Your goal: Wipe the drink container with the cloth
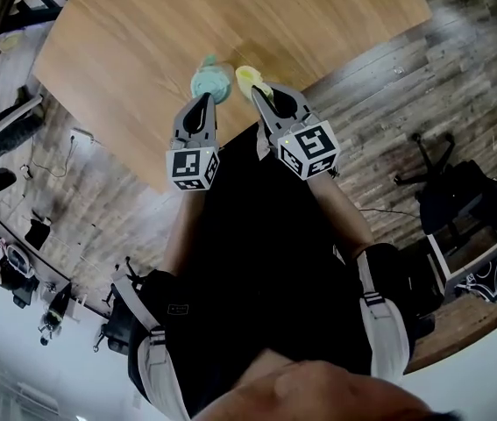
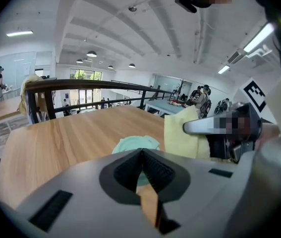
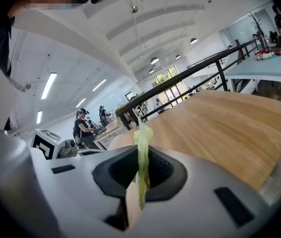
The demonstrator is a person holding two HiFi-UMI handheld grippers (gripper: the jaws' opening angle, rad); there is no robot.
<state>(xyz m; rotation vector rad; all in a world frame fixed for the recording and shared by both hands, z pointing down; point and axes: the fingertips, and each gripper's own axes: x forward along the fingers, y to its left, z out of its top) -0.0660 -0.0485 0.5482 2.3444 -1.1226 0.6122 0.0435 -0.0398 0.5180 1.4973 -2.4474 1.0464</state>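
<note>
Two grippers work at the table (image 1: 134, 51) edge. Our right gripper (image 1: 264, 97) is clamped on the yellow cloth (image 1: 247, 78), poised beside the teal drink container (image 1: 210, 82). Our left gripper (image 1: 202, 102) is closed on nothing, close behind the container, probably to steady it.

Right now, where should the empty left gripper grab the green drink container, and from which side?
Probably across its round sides, coming from the near edge of the table, where the left gripper points straight at it. The drink container looks round from above, and the yellow cloth pinched in the right gripper crowds its right side. The left jaws are shut, so open them first.
</note>
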